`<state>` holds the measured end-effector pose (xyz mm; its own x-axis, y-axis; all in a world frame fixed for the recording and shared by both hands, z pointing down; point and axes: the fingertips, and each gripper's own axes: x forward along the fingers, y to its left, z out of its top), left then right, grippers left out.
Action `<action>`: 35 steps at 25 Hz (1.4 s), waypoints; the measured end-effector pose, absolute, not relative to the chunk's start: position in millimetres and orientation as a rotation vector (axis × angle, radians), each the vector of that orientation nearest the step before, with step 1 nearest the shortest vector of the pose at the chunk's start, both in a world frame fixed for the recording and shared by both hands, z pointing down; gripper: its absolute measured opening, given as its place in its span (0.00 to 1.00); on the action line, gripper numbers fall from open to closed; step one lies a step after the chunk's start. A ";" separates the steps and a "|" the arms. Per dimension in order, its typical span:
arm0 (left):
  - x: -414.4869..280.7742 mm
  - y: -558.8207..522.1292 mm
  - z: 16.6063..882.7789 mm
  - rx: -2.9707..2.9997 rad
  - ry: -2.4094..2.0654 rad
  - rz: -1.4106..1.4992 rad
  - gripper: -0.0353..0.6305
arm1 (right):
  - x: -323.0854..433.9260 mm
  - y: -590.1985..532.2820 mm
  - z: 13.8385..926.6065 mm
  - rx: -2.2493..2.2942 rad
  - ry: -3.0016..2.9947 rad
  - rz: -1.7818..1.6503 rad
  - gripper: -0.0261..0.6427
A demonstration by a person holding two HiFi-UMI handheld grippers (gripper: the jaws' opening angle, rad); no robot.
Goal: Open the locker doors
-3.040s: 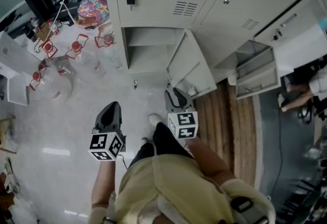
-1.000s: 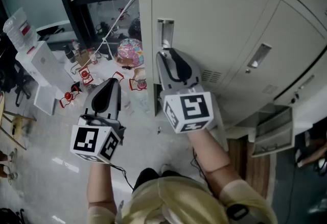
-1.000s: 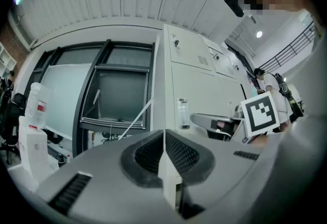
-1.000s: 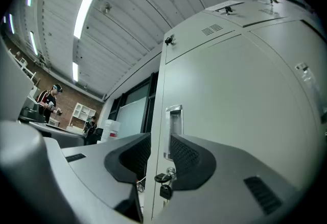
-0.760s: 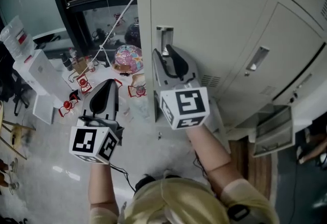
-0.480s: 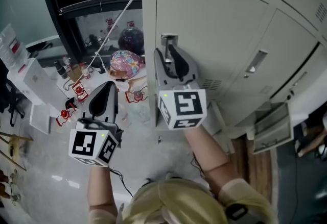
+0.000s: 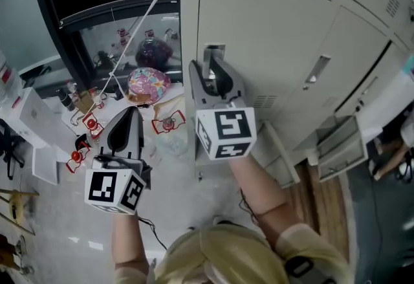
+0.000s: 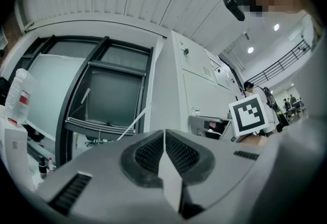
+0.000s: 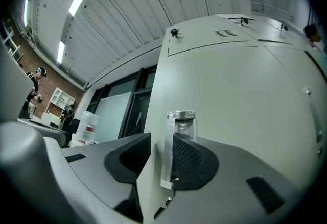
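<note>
Right claw (image 9: 161,150) stands wide open with the upright metal handle (image 9: 179,121) of a shut door (image 9: 245,100) between its pads. It does not seem clamped yet, only placed to close on the handle and pull. Left claw (image 8: 164,139) is closed on nothing and held off to the left, likely to stay clear of the door's swing, with the cluttered floor (image 7: 52,224) beyond.
</note>
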<state>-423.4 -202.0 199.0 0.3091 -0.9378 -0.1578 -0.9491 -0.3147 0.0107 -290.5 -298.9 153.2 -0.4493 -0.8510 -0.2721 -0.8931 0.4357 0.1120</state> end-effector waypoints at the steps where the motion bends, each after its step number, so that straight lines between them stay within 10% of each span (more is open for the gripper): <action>1: -422.1 -202.1 199.3 -2.481 1.773 0.208 0.06 | -290.7 -296.4 152.8 -1.544 2.508 0.363 0.21; 35: -336.2 -166.3 206.4 -2.757 1.367 0.255 0.06 | -219.9 -153.6 150.4 -1.648 2.438 0.401 0.22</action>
<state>-336.2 -166.3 206.4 0.5946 -0.7856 -0.1712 -0.7944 -0.6068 0.0252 -219.9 -153.6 150.4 -0.3743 -0.8813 -0.2886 -0.9273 0.3528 0.1252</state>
